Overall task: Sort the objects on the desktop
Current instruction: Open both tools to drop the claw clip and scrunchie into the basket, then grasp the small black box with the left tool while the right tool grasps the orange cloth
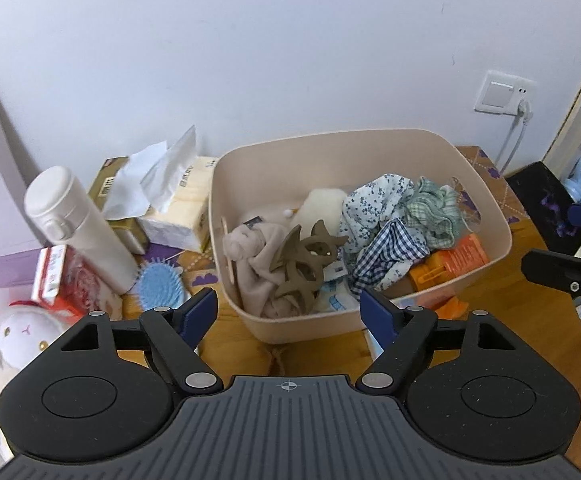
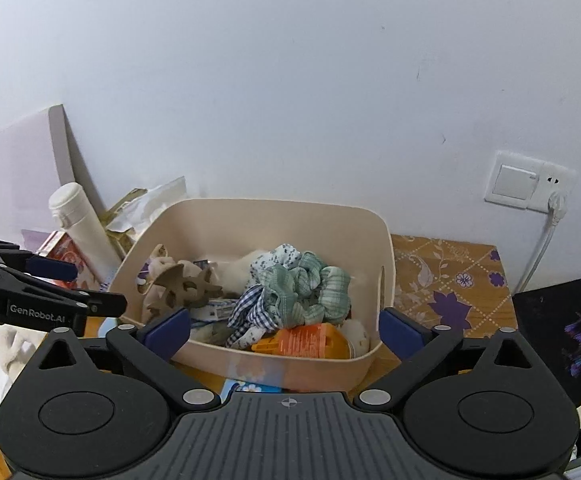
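Observation:
A beige plastic bin [image 1: 486, 204] [image 2: 290, 364] stands on the wooden desk against the wall. Inside lie a brown claw hair clip [image 1: 302, 264] [image 2: 188, 286], a pinkish cloth [image 1: 250, 248], several fabric scrunchies [image 1: 394, 216] [image 2: 302, 288], an orange packet [image 1: 450, 260] [image 2: 306, 340] and a white fluffy thing [image 1: 322, 204]. My left gripper [image 1: 288, 308] hovers open before the bin's near wall, nothing between its blue pads. My right gripper [image 2: 284, 330] is open too, over the bin's near rim, holding nothing. Each gripper shows at the edge of the other's view, the right one [image 1: 578, 248], the left one [image 2: 70, 284].
Left of the bin stand a white bottle [image 1: 74, 224] [image 2: 78, 224], tissue packs [image 1: 174, 204], a blue hairbrush [image 1: 158, 284], a red-and-white box [image 1: 54, 280] and a white plush toy [image 1: 18, 332]. A patterned mat [image 2: 446, 280], a wall socket [image 2: 526, 184] with cable, and a dark object [image 2: 562, 324] lie to the right.

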`<state>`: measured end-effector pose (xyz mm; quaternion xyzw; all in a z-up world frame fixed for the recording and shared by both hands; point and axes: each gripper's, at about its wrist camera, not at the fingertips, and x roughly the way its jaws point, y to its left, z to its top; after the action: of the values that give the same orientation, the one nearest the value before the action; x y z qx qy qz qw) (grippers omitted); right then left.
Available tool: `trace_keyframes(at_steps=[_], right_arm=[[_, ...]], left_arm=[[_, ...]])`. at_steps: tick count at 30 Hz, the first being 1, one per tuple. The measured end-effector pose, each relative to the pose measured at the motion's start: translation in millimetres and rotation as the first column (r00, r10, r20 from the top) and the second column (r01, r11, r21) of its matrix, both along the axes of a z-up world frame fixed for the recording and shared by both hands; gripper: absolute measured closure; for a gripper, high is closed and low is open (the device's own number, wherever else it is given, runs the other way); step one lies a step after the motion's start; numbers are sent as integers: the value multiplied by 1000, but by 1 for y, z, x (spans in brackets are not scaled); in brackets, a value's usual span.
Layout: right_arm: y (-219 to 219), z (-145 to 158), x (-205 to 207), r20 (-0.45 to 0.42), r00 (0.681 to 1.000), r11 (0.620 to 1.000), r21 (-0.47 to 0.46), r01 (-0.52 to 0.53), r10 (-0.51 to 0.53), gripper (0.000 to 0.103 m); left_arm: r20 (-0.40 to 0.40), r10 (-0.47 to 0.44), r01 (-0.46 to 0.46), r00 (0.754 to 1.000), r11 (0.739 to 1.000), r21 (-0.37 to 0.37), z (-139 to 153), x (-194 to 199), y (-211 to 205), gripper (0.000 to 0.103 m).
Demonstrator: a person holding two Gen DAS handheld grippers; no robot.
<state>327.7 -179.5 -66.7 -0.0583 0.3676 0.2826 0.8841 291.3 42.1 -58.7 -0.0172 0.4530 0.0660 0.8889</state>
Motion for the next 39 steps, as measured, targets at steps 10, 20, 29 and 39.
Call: trace_keyframes(at_steps=[10,20,29,39], right_arm=[[-30,13,-32,23,999,999,5,-33,32,0],[-74,32,-56,50,998,997,62,-44,41,0],[-102,47,-83,129,986,992,42,-115,109,0],[-128,36,-113,123,972,979,-4,-202,201,0]], left_arm=[[47,34,-36,998,999,25,32,-38,-16,22],[87,52,-56,995,998,40,52,-79,-41,22],[68,136,-139,988,989,42,41,-123,-57,21],[32,196,-197,980,980,40,15,-169,-80,21]])
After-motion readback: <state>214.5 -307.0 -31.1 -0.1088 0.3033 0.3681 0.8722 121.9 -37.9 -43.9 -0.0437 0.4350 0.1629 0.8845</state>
